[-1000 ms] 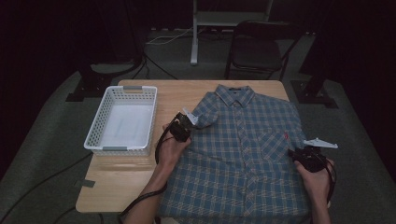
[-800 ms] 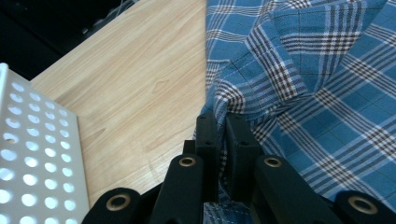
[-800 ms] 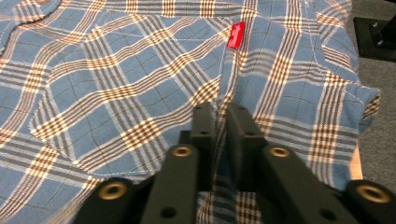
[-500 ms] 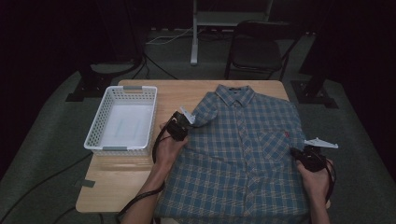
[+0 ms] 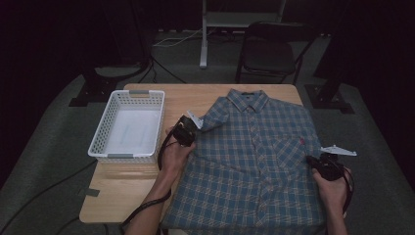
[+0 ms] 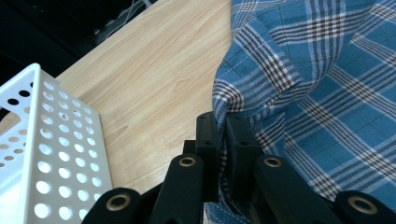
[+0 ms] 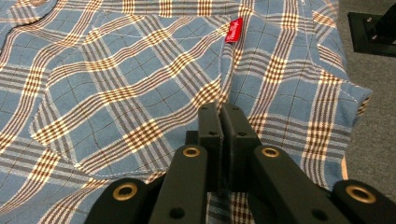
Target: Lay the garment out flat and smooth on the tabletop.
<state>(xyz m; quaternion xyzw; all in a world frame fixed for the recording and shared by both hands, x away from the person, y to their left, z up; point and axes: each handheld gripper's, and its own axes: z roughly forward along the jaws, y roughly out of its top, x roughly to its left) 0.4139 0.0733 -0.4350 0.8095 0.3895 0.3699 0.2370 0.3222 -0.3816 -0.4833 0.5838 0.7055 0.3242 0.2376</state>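
Showing on the chest pocket of the plaid shirt point(image 7: 154, 84) is a small red label point(image 7: 234, 30), its writing too small to read. The shirt lies face up and buttoned on the wooden counter point(image 5: 122, 181), collar toward the far edge, covering most of the counter's right half, with its hem hanging over the near edge. Its cloth is blue with crossing bands of tan, brown and white, and the pocket is stitched on the right chest.

At the shirt's left edge, near the shoulder, the left hand-held gripper point(image 6: 223, 126) has its black jaws pressed together on a raised fold of the fabric; the left gripper view shows the cloth bunched between them, with bare wood just beside it. The left hand point(image 5: 173, 155) rests at the shirt's left border in the high view.

On the right side, the right hand-held gripper point(image 7: 220, 116) has its jaws closed on the shirt just to the right of the pocket, below the red label, near the short sleeve that reaches the counter's right edge. The right hand point(image 5: 334, 188) sits at the near right corner.

A white perforated basket point(image 5: 128, 128) stands on the left part of the counter, just beside the left hand-held gripper and apart from the shirt.
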